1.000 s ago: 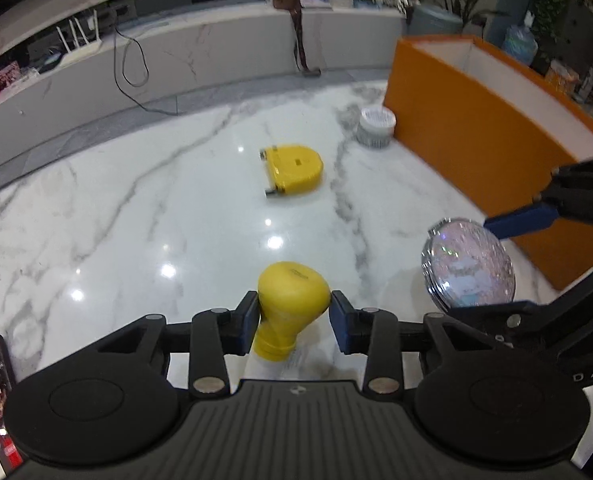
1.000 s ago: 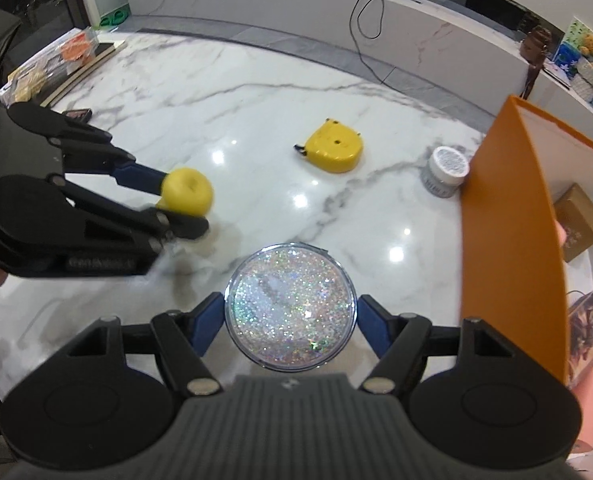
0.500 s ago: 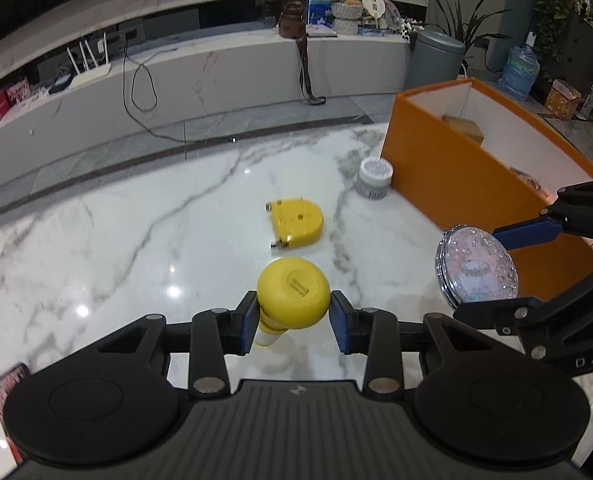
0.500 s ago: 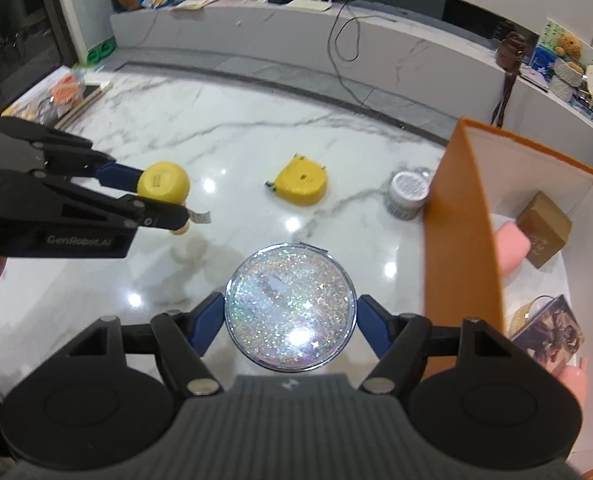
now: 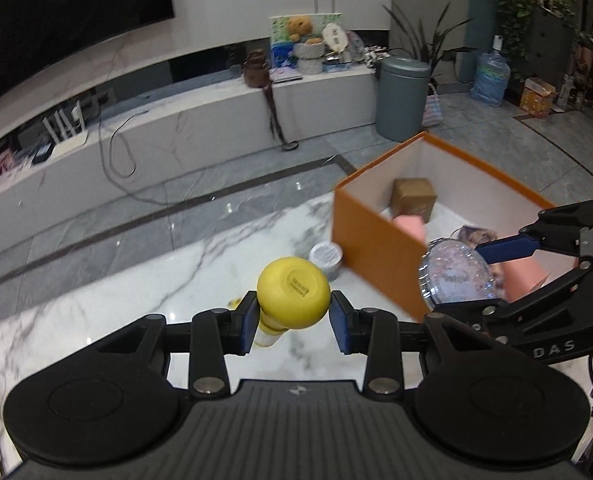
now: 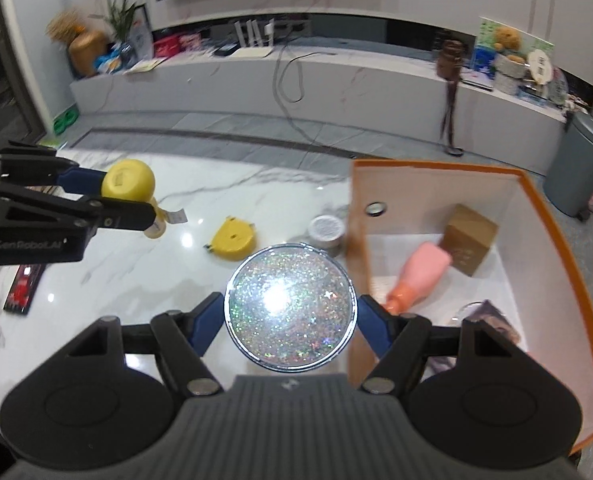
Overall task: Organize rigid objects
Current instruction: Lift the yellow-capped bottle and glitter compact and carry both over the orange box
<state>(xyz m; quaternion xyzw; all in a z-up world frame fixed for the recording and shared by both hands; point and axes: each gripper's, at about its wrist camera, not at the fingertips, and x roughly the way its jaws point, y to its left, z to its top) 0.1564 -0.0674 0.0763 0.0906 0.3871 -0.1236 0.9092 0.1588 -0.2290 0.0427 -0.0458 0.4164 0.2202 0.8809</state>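
Note:
My left gripper is shut on a yellow bottle by its cap and holds it above the marble table; it also shows in the right wrist view. My right gripper is shut on a round glitter compact, held beside the near left wall of the orange box; the compact also shows in the left wrist view. A yellow tape measure and a small white jar lie on the table left of the box.
The orange box holds a pink bottle, a brown carton and a picture card. A phone lies at the table's left edge. A low white bench and a grey bin stand beyond the table.
Both grippers have risen and tilted up with their objects. The right gripper has moved closer to the box, whose inside now shows more fully.

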